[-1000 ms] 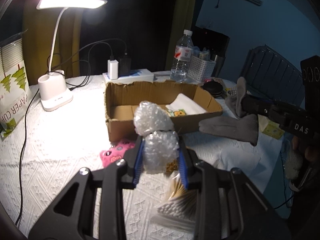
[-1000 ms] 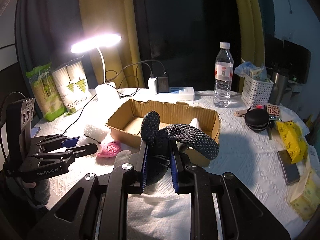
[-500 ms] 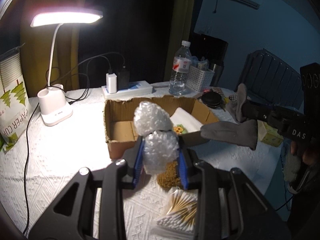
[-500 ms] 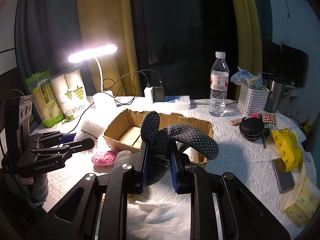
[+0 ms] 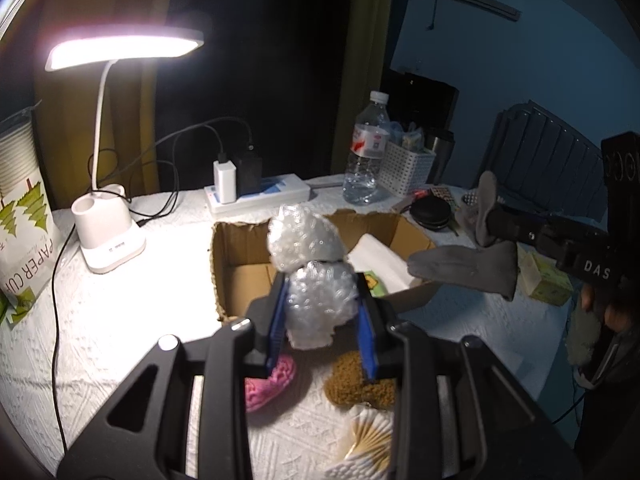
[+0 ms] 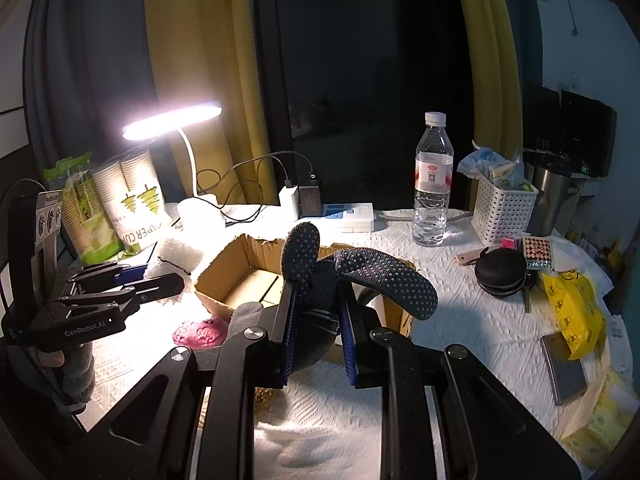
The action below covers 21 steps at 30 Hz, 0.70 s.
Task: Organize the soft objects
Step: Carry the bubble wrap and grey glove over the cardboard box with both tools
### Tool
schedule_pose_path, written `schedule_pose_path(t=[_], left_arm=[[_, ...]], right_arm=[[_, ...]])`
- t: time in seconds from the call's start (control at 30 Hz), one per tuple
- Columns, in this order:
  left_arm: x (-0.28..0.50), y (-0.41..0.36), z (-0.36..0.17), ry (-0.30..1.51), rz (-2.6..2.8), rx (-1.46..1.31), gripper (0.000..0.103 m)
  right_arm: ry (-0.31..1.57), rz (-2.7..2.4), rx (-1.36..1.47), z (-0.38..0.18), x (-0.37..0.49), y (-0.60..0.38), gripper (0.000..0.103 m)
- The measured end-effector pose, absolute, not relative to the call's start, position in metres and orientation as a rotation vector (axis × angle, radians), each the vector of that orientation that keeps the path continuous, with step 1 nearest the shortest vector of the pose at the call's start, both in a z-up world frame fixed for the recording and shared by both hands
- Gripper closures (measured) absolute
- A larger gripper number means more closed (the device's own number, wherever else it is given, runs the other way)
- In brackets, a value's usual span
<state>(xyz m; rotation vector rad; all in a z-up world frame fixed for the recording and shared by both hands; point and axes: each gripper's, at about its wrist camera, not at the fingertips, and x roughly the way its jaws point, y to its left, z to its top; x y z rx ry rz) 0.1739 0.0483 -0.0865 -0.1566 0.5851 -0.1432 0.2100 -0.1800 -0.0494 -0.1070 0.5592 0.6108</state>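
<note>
Cardboard box (image 5: 240,256): open-topped, stood on the white-covered counter (image 5: 120,320) in front of the power strip (image 5: 260,196); folded white paper (image 5: 376,256) lay inside at its right end
Left gripper (image 5: 322,312): closed tight on a wad of bubble wrap (image 5: 316,280), blue pads pressing both sides; the wad bulged up above the fingertips, held just in front of the box's near wall
Right gripper (image 6: 316,316): clamped on a dark dotted sock (image 6: 360,280), jaws narrowly parted around the fabric; one end stood upright, the other drooped to the right, over the box's near edge
Pink toy (image 5: 272,380): lay on the counter below the left gripper, near the box
Brown scrubby lump (image 5: 356,380): just right of the pink toy
Cotton swabs (image 5: 368,444): fanned out at the near edge
Desk lamp (image 5: 112,236): lit, left of the box
Water bottle (image 6: 434,184): upright behind the box, beside a white basket (image 6: 504,212)
Paper cup pack (image 5: 20,220): far left
</note>
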Motion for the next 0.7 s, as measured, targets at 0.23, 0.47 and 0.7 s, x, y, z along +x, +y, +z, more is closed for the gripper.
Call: schedule_pose_path(t=[0.23, 0.47, 0.7], left_arm=[[0.194, 0.059, -0.090, 0.598, -0.118, -0.161, 0.071], [0.213, 0.061, -0.098, 0.614, -0.102, -0.166, 0.071], [0.233, 0.063, -0.113, 0.654, -0.099, -0.175, 0.071]], right_arm=[[0.542, 0.626, -0.091, -0.047, 0.224, -0.178, 0.082], [0.556, 0.643, -0.079, -0.054, 0.242, -0.176, 0.082], [0.569, 0.647, -0.074, -0.062, 0.261, -0.172, 0.082]])
